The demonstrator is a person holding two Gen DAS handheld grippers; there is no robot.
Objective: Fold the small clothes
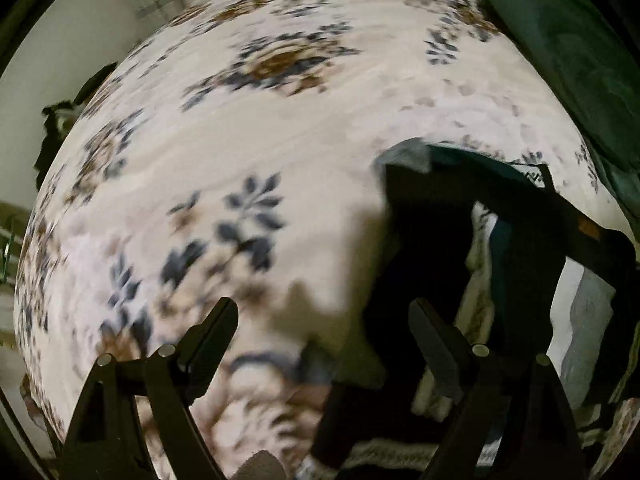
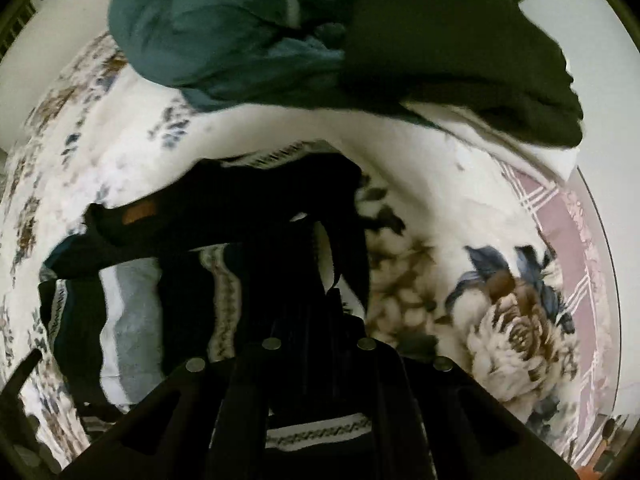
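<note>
Floral bedding (image 1: 280,152), white with blue and brown blooms, covers the whole work surface, and a teal blanket (image 2: 224,32) with a dark green folded cloth (image 2: 460,48) lies bunched at its far edge. One left gripper (image 1: 324,320) hovers tilted above the bedding, its two fingers (image 1: 216,328) spread wide apart and grasping nothing, with a black garment (image 1: 432,220) just to its right. One right gripper (image 2: 320,308) points forward and down into that same black garment (image 2: 280,200), its fingers drawn close together with dark fabric pinched and lifted between them. Under the garment sits a small pile of patterned clothes (image 2: 128,312) with grey, white and teal stripes.
</note>
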